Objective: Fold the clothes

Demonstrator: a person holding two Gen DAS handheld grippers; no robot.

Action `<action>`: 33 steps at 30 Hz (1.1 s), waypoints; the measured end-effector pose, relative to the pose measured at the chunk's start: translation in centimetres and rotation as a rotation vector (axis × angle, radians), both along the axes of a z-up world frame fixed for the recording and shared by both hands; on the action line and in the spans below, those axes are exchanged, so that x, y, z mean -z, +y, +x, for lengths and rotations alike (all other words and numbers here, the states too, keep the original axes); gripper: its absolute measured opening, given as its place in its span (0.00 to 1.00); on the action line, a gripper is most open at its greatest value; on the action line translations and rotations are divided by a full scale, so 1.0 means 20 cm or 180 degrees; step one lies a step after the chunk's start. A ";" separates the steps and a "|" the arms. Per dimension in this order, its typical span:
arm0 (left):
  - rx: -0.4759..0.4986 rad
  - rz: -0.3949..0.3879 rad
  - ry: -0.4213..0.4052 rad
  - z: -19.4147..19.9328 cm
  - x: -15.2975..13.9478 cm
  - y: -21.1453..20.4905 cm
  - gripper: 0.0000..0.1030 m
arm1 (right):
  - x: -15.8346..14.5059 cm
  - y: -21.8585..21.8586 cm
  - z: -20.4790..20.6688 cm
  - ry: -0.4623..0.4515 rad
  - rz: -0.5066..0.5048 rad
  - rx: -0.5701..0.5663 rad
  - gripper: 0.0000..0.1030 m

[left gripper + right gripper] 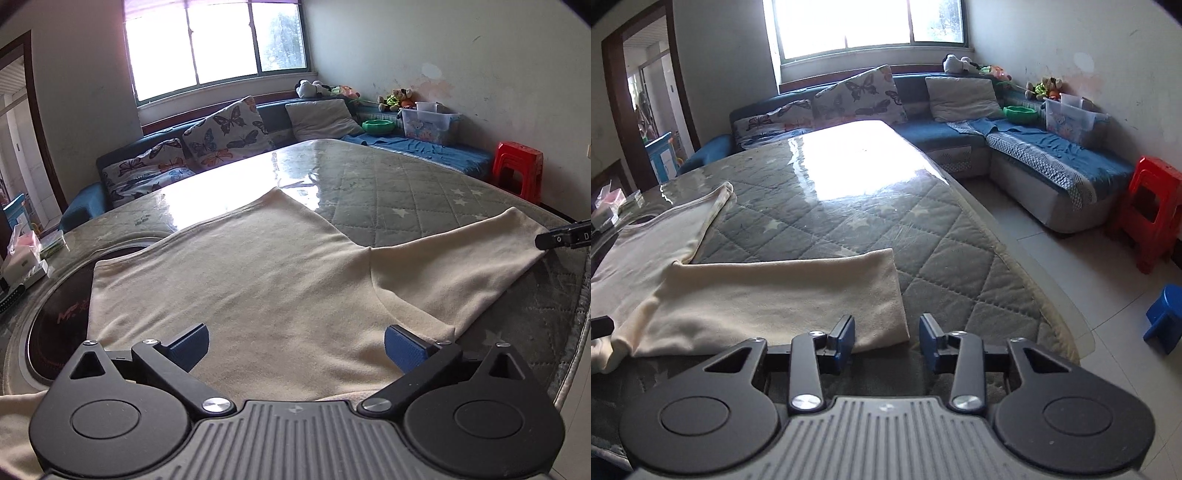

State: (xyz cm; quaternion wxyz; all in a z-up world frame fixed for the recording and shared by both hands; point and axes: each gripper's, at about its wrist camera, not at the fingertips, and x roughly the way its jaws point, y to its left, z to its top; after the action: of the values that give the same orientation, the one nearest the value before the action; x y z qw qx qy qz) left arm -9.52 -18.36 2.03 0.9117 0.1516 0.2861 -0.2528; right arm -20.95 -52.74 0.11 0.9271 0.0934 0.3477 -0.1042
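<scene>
A cream long-sleeved garment (258, 280) lies flat on the quilted green table cover (406, 192). My left gripper (295, 347) hangs wide open over the garment's near edge, with cloth under its blue pads (188, 347) and nothing pinched. One sleeve (461, 266) stretches out to the right, and the tip of my right gripper (561, 238) is at its end. In the right wrist view that sleeve (794, 291) lies ahead, its near corner reaching into the gap of my right gripper (888, 336). The jaws are narrowly apart and do not press the cloth. The other sleeve (713, 210) points away.
A round black cooktop (55, 314) is set into the table at the left, partly under the garment. Small boxes (22, 262) stand at the table's left edge. Beyond are a blue sofa (960, 136), a red stool (1148, 206) and a blue stool (1167, 317) on the floor.
</scene>
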 end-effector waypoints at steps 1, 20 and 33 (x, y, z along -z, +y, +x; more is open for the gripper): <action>0.0009 0.0010 0.0003 0.00 0.00 0.00 1.00 | -0.01 0.01 0.01 0.0003 -0.0018 -0.0006 0.16; 0.0161 0.0135 0.0001 -0.02 0.05 -0.03 1.00 | 0.00 -0.11 0.31 -0.0046 -0.0322 0.0103 0.17; 0.0080 0.0103 -0.0014 -0.01 0.03 -0.03 1.00 | 0.03 -0.12 0.22 -0.0250 0.0301 0.0399 0.28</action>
State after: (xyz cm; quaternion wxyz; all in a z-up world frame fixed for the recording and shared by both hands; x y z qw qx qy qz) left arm -9.80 -18.95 1.51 0.9065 0.1705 0.2862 -0.2592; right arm -16.64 -55.22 -0.51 0.9262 0.1627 0.3091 -0.1418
